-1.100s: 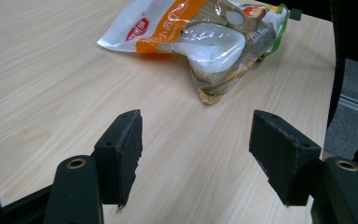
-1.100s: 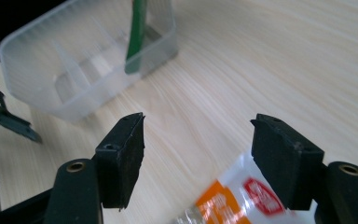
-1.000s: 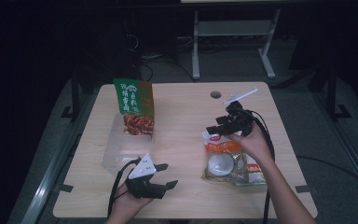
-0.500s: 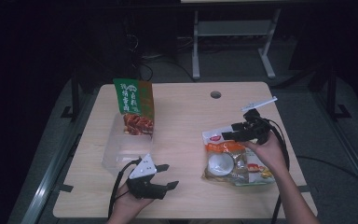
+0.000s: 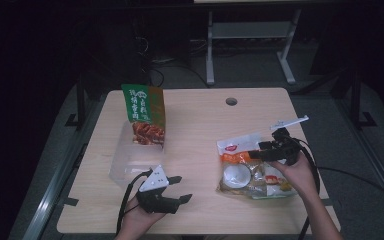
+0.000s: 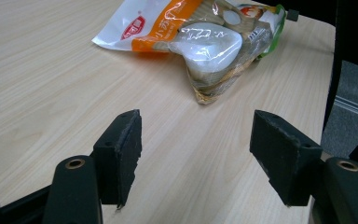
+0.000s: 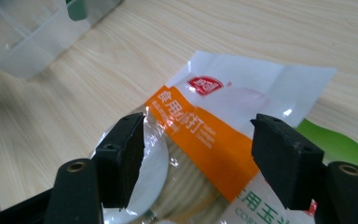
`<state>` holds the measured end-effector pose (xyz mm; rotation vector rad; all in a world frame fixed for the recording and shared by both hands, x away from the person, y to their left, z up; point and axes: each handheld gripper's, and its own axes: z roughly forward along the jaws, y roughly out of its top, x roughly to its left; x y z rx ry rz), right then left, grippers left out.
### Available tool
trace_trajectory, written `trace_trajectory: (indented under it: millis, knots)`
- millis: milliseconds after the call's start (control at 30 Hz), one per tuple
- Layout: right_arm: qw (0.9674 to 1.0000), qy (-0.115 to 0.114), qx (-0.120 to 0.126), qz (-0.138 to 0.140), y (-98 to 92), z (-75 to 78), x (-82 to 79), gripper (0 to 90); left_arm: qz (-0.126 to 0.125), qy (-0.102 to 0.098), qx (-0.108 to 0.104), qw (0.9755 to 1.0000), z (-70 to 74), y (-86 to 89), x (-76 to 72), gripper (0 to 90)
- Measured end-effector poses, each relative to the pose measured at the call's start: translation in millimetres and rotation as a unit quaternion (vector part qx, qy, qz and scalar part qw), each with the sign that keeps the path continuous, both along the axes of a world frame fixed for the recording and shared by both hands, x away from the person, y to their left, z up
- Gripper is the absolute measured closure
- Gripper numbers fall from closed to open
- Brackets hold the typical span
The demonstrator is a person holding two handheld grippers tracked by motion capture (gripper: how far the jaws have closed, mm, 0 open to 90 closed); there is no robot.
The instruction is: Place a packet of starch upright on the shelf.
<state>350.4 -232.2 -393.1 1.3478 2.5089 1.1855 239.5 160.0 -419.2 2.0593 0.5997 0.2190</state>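
Inside, clear container (image 5: 130,160) holding green snack bag (image 5: 143,115), upright

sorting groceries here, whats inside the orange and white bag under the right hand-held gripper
Through the orange and white bag's clear part shows a white bowl-like shape on pale brown contents. The printed orange band and white top hide the rest; what the food is cannot be told.

The room is dim, dark beyond the lit counter (image 5: 195,115); close up, glare flashes off the snack packet (image 6: 205,42) (near tongs slightly soft).
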Motion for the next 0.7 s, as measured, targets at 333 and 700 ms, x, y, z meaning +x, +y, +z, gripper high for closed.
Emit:
trace_trajectory:
  millis: [333, 700]
  knots:
    - [0.9998, 0.013, -0.001, -0.016, -14.5, -17.8, -4.1, 33.6, -0.002, 0.001, 0.002, 1.0000, -1.3, -1.5, 1.2, 33.9]
    - [0.9993, 0.026, 0.020, -0.016, -12.9, -38.9, -4.2, 43.3, -0.002, 0.003, 0.001, 1.0000, -2.8, -3.8, 1.5, 32.8]
